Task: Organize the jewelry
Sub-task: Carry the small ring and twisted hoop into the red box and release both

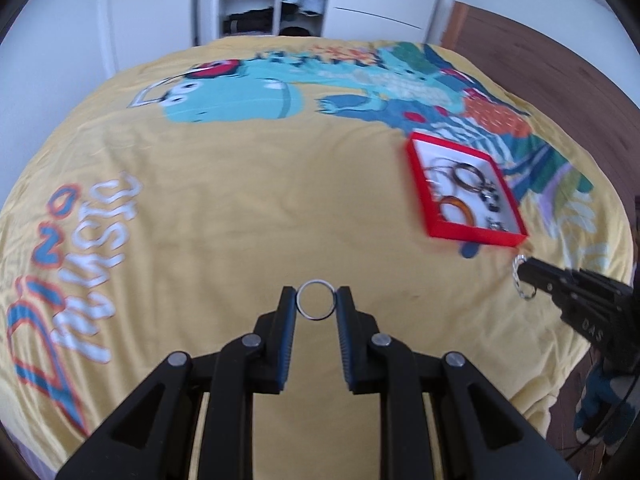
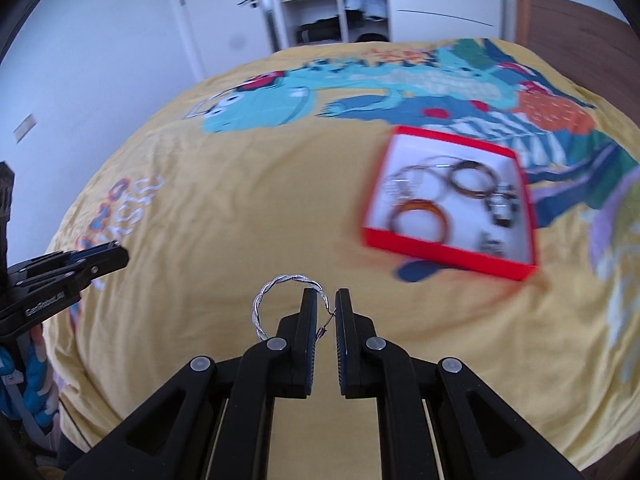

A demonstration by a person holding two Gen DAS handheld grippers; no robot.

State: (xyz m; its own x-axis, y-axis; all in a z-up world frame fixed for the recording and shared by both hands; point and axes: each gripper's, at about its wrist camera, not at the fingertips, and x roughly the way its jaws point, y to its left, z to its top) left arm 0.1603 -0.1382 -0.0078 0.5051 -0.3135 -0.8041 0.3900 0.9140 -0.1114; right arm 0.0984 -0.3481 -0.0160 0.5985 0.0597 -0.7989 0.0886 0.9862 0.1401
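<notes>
My left gripper point(image 1: 316, 300) is shut on a plain silver ring point(image 1: 315, 285), held upright between its pads above the yellow bedspread. My right gripper point(image 2: 326, 300) is shut on a twisted silver bangle point(image 2: 264, 300) that sticks out to the left of the fingers. The same gripper point(image 1: 532, 272) with the bangle point(image 1: 520, 280) shows at the right edge of the left wrist view. A red box point(image 1: 472, 236) point(image 2: 444, 250) with a white inside lies ahead to the right. It holds brown and orange bangles point(image 2: 420, 220) and several small pieces.
The yellow bedspread point(image 1: 224, 208) with a blue dinosaur print covers the whole bed. A wardrobe with open shelves point(image 1: 248, 4) stands beyond the far end. Wooden floor point(image 1: 540, 60) lies to the right. The left gripper point(image 2: 100, 260) shows at the left of the right wrist view.
</notes>
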